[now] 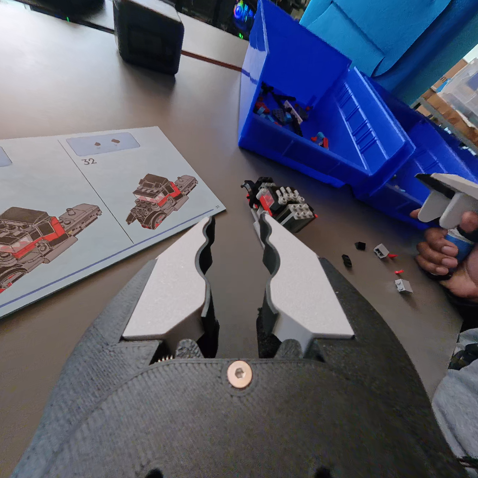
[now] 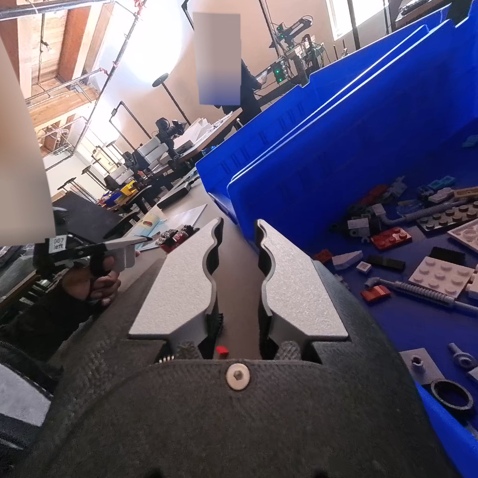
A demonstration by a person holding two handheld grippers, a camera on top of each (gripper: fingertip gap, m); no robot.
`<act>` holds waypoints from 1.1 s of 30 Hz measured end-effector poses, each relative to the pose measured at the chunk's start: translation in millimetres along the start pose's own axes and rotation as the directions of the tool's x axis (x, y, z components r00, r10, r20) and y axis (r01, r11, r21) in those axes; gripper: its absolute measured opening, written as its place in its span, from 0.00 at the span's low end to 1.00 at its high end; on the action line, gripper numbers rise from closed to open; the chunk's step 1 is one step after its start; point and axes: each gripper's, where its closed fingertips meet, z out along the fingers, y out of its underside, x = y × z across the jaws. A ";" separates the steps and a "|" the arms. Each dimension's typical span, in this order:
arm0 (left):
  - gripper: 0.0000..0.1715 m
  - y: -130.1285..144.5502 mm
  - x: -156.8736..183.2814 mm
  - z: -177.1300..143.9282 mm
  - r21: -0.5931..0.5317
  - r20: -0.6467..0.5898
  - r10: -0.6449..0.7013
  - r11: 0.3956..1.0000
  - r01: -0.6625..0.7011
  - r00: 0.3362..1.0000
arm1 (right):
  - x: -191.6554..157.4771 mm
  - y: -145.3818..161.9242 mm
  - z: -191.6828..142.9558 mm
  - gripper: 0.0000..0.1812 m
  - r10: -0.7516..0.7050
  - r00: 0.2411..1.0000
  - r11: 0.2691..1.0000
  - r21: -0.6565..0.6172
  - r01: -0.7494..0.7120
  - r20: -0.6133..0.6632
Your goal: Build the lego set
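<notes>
Tabletop grey-brown, blue bins, workshop benches beyond

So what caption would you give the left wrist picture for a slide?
Open left gripper hovers over the table near a half-built lego truck, beside the instruction booklet and blue parts bin.

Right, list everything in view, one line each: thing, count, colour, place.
Table: one, grey-brown, under everything.
Instruction booklet: one, pale blue, open, left.
Partly built model: one, black, grey and red, beside the booklet.
Loose pieces: about six, black, grey, red, right of the model.
Bins: at least two, blue, behind the model, holding mixed pieces.
Black box: one, far side.
Person: one, in the background.
Left hand-held gripper: open, empty, near the model.
Right hand-held gripper: open, empty, beside a bin.
</notes>
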 end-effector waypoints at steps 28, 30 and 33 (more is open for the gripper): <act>0.21 -26.0 30.3 -61.5 0.283 -0.334 -0.028 0.951 0.128 0.942 | 6.7 13.0 10.0 0.11 -0.036 0.996 0.995 -0.095 0.029 -0.075; 0.21 -28.6 31.2 -66.3 0.307 -0.351 -0.018 0.942 0.133 0.936 | 6.5 14.3 11.0 0.11 -0.040 0.996 0.994 -0.104 0.032 -0.076; 0.21 -31.5 30.9 -71.9 0.332 -0.367 -0.009 0.933 0.139 0.930 | 6.5 14.4 11.0 0.11 -0.037 0.997 0.994 -0.105 0.029 -0.074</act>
